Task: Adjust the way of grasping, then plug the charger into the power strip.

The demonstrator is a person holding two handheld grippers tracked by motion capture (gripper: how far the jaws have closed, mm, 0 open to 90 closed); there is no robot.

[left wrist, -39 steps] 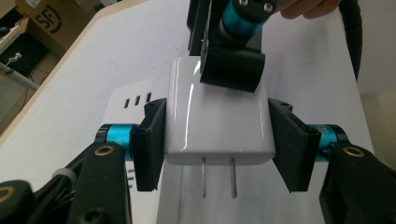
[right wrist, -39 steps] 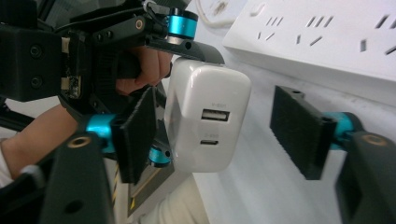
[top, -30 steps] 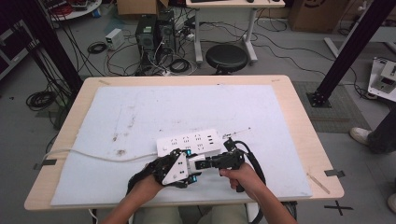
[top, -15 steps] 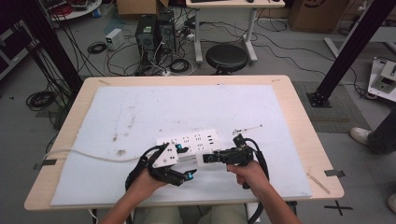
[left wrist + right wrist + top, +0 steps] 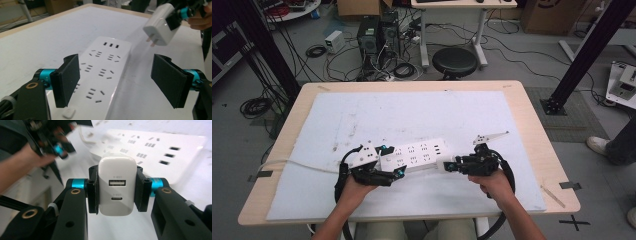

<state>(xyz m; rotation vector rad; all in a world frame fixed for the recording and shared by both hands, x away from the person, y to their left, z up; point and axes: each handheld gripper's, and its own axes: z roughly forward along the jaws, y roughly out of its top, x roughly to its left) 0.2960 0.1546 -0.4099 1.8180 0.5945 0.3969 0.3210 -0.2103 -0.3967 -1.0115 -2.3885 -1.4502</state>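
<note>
Between right gripper (image 5: 115, 192) pads: white USB charger (image 5: 115, 186) clamped, prongs toward power strip (image 5: 103, 75) ahead. Left gripper (image 5: 115, 80) jaws apart, straddling strip's near end, apparently not touching. Risk: unbraced strip slides or prongs miss slots; charger twists in grip.

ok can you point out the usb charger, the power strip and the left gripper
usb charger (image 5: 115, 186), right gripper view, on its face with the two ports
power strip (image 5: 102, 72), left gripper view, on its socketed top face
left gripper (image 5: 115, 81), left gripper view, midway between its open jaws
</note>
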